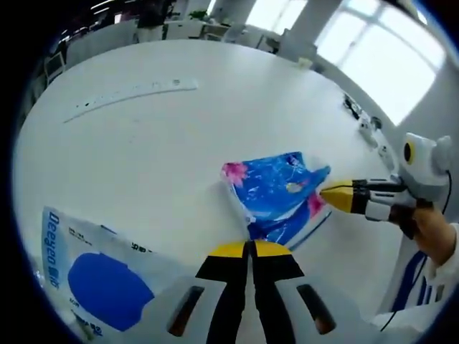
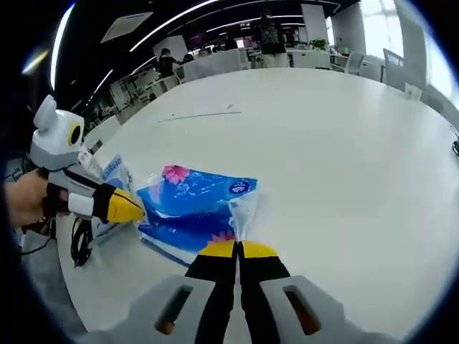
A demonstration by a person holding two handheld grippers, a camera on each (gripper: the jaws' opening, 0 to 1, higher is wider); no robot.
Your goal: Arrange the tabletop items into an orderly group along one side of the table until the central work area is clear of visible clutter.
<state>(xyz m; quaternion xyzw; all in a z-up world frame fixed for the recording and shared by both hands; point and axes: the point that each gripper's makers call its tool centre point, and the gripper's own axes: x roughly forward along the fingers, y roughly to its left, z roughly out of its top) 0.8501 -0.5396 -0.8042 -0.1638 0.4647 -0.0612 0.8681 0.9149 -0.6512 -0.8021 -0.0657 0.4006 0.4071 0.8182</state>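
Note:
A blue tissue pack (image 1: 276,190) with pink flowers lies on the white table (image 1: 165,158). My left gripper (image 1: 249,247) is shut on the wrapper's near end. My right gripper (image 1: 326,192) comes in from the right, its yellow tip closed on the pack's far corner. In the right gripper view the same pack (image 2: 193,204) lies just ahead of my right gripper (image 2: 237,249), which is shut on its clear plastic flap. My left gripper (image 2: 135,208) meets the pack's opposite edge there. A white and blue Deeyeo pack (image 1: 93,279) lies beside my left jaws.
A long clear ruler (image 1: 133,93) lies far across the table, also visible as a thin ruler (image 2: 201,115) in the right gripper view. Small items (image 1: 369,125) sit at the table's window-side edge. A hand (image 2: 21,201) holds the left gripper; cables (image 2: 79,244) hang off the table edge.

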